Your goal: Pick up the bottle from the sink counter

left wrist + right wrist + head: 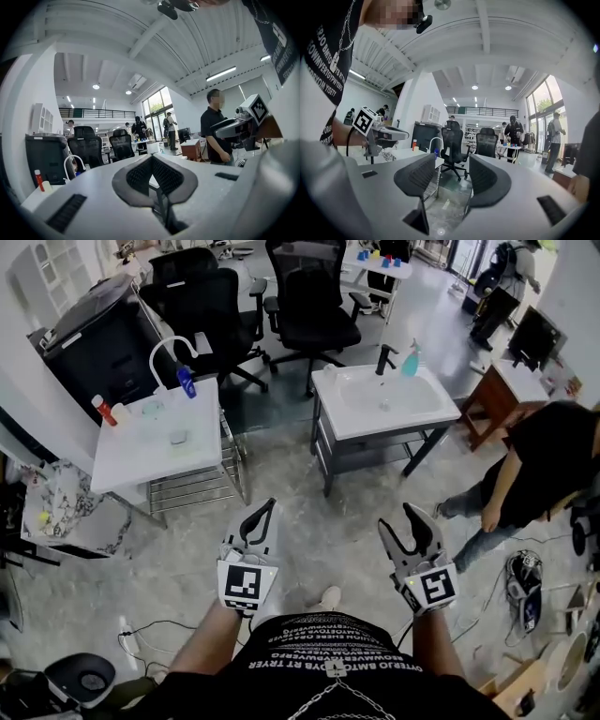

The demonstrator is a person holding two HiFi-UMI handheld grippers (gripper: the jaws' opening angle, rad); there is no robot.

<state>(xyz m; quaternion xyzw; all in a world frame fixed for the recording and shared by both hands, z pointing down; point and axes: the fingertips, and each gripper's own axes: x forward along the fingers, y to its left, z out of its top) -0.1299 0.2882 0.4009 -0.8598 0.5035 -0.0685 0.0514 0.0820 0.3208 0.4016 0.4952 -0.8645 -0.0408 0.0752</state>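
Sink surface (342,425) carries a bottle (411,360). Left gripper (269,505) jaws together; right gripper (398,516) jaws apart, nothing between.

Two grippers in view: left gripper (266,510), right gripper (397,517). Two sink counters (131,460) (342,423). Two black office chairs (192,296) (314,292). Three coloured bottles: teal bottle (411,360), blue bottle (187,382), red bottle (103,411). Two bystanders (539,465) (502,282).

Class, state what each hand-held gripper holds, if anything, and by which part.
Nothing is held. The left hand-held gripper is shut on nothing; the right hand-held gripper is open and empty. The bottle stands untouched on the sink.
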